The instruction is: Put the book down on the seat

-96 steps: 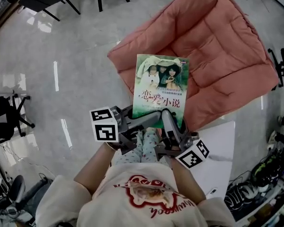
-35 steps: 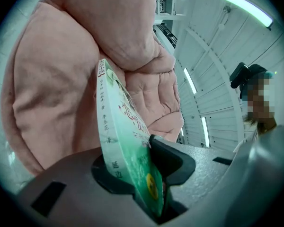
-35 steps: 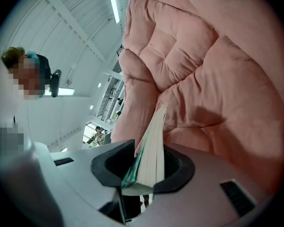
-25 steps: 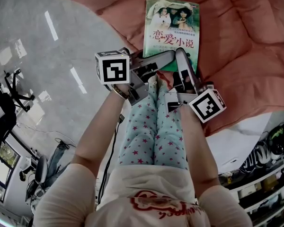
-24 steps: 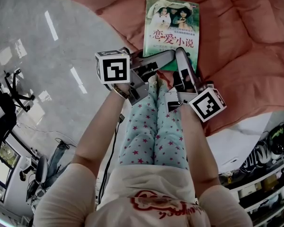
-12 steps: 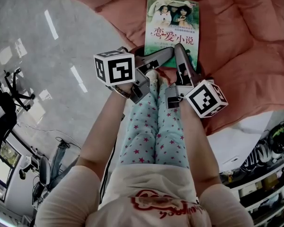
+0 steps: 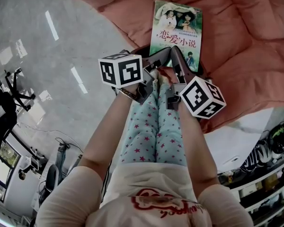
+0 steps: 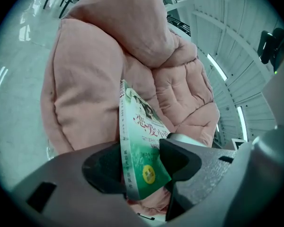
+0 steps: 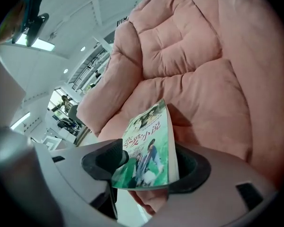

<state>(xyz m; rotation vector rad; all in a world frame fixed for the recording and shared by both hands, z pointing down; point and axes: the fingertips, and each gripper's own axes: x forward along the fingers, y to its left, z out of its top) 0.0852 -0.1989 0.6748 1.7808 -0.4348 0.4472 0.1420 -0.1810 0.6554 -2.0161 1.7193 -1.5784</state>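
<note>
Head view consulted: find the book (image 7: 176, 32) resting on the pink seat (image 7: 246, 56), near edge lodged between the fingers of the left gripper (image 8: 142, 163) and the right gripper (image 9: 149, 167). Note both pairs of fingers as just opened, spread, pinching nothing. Could snag that edge on pulling back, dragging the book toward the cushion's front lip; might then slide off to the floor (image 7: 47, 56).
</note>
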